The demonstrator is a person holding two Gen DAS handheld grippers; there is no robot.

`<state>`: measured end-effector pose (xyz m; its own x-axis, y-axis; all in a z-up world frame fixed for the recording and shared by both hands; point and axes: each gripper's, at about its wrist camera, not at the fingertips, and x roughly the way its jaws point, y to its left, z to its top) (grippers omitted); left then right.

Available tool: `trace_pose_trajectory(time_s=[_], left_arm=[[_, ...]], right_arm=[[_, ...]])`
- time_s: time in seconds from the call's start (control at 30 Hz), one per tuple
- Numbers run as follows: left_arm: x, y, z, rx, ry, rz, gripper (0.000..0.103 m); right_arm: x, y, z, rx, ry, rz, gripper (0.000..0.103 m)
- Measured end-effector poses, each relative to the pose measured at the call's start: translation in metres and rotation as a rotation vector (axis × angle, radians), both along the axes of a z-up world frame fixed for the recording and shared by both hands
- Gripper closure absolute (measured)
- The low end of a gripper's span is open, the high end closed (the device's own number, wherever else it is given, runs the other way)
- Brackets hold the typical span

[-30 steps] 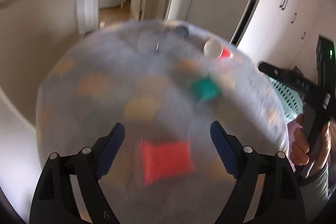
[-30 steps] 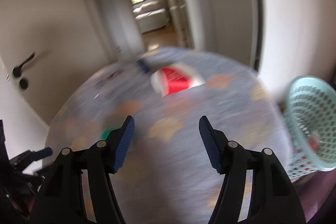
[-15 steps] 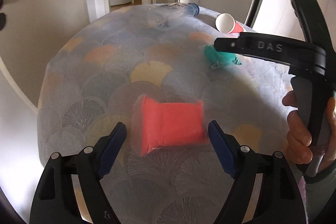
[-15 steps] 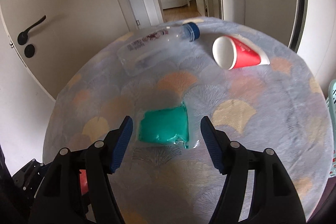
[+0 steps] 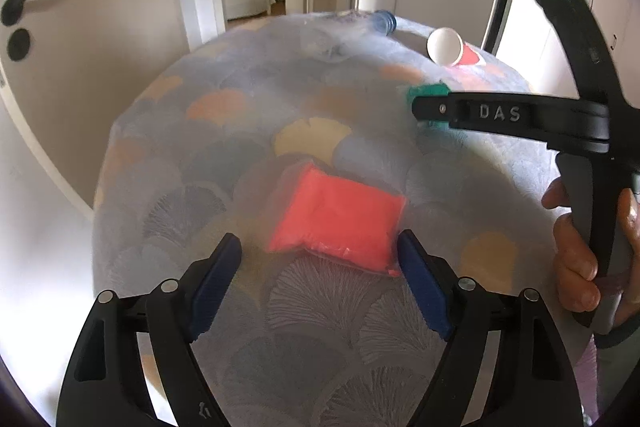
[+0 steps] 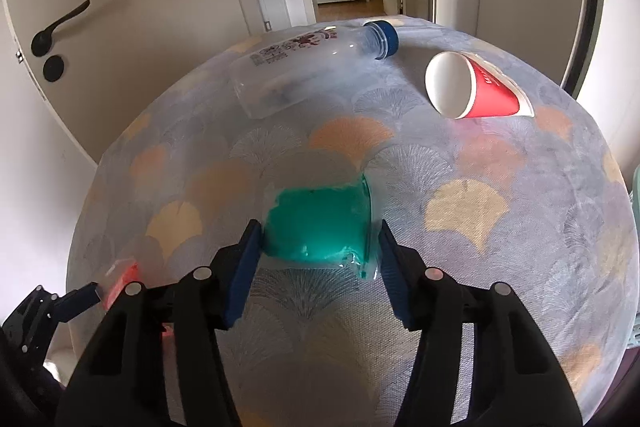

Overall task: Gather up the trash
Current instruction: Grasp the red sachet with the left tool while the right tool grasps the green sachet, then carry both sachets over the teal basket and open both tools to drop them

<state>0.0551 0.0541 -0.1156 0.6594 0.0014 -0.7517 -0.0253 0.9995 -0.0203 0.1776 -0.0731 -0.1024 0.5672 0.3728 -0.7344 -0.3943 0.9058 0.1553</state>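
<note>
Both grippers were spread wide: left gripper (image 5: 320, 259) straddled the red packet (image 5: 336, 219), right gripper (image 6: 318, 251) straddled the green packet (image 6: 320, 227) on the patterned table (image 6: 480, 267), neither clamped.

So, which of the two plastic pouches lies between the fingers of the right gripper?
The green pouch, framed by the open right gripper. The red pouch lies at the left gripper.
</note>
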Motion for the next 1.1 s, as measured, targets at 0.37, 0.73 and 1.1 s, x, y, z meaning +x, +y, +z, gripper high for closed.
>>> trace_pose_trajectory(time_s=[0.37,0.73,1.1], left_arm=[[0.0,-0.014,0.015,0.015,-0.053,-0.042,0.046],[0.023,-0.074,0.073,0.039,-0.207,-0.195,0.049],[0.063,-0.174,0.117,-0.039,-0.273,-0.423,0.049]], right_arm=[[-0.013,-0.02,0.011,0.032,-0.056,-0.032,0.054],[-0.027,-0.106,0.064,0.117,-0.16,-0.204,0.054],[-0.043,-0.231,0.083,0.179,-0.195,-0.48,0.054]])
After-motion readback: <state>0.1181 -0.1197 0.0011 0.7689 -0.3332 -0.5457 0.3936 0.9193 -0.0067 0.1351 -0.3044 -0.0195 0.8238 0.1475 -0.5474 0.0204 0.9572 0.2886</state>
